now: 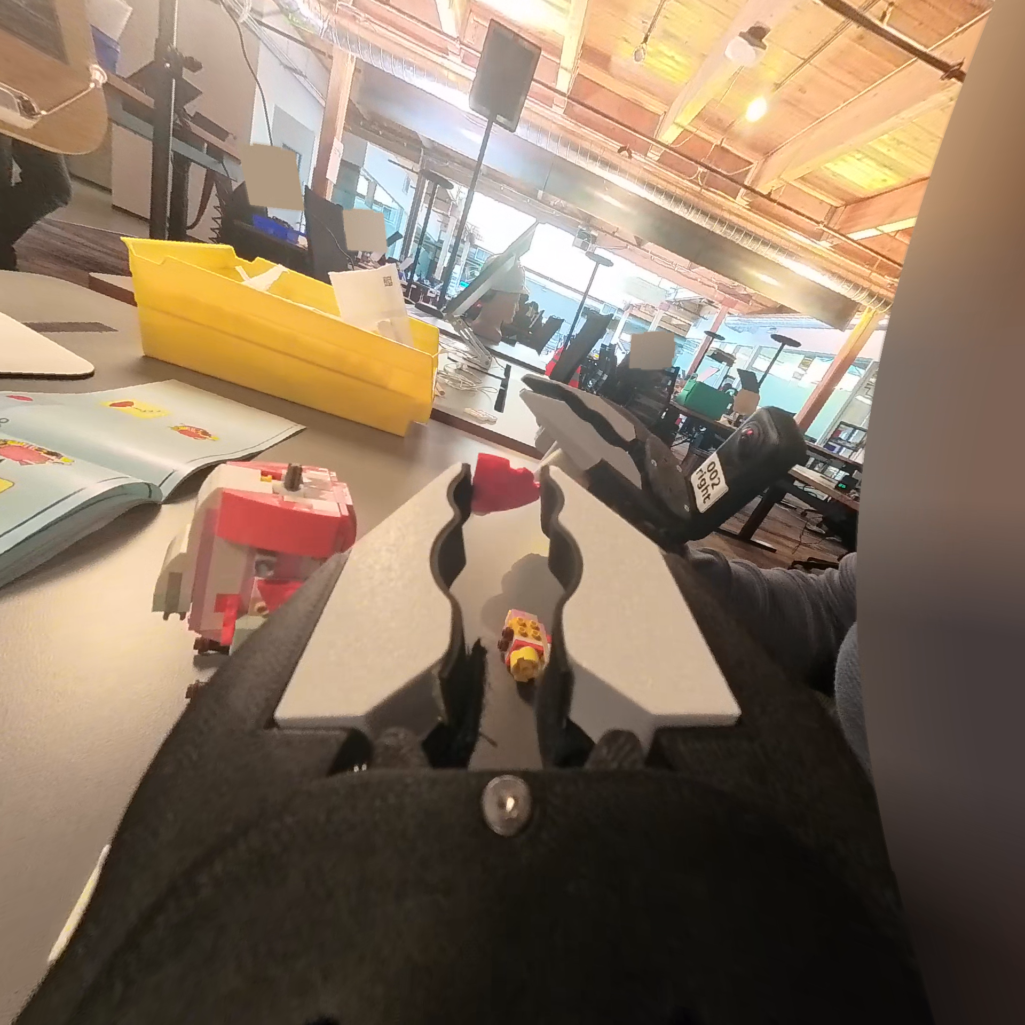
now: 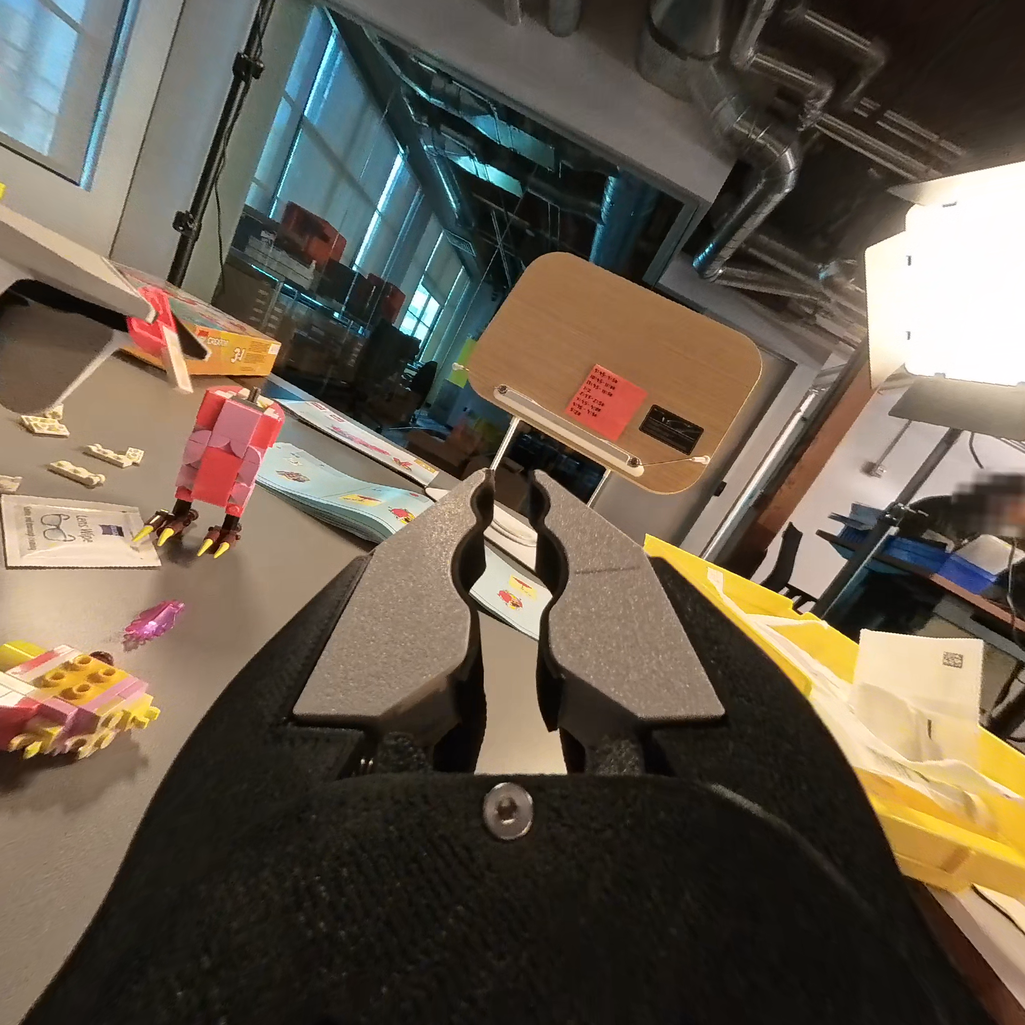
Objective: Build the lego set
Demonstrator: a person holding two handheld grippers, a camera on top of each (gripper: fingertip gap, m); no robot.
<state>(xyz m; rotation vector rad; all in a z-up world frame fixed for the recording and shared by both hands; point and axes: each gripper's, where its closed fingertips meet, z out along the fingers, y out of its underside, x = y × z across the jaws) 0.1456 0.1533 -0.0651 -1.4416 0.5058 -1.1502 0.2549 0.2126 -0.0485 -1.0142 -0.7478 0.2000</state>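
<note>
My left gripper (image 1: 505,478) is shut on a small red brick piece (image 1: 502,491) at its fingertips; a thin white bar (image 1: 550,459) sticks out of the piece. The right wrist view shows it at the far left, with the red piece (image 2: 145,328) held above the table. My right gripper (image 2: 510,480) has its fingers a little apart with nothing between them. It also shows in the left wrist view (image 1: 541,407), just beyond the red piece. A red and pink brick bird (image 1: 260,549) stands on the table (image 2: 227,449). A small yellow and pink brick assembly (image 1: 524,643) lies below my left gripper.
A yellow bin (image 1: 277,327) holding papers stands at the back. An open instruction booklet (image 1: 111,444) lies on the grey table. Loose white pieces (image 2: 77,471), a wipe packet (image 2: 72,532), a pink translucent piece (image 2: 155,615) and a toy box (image 2: 233,346) lie around. A wooden board on a stand (image 2: 615,371) stands beyond. My right fingertips sit around 12 cm from my left ones.
</note>
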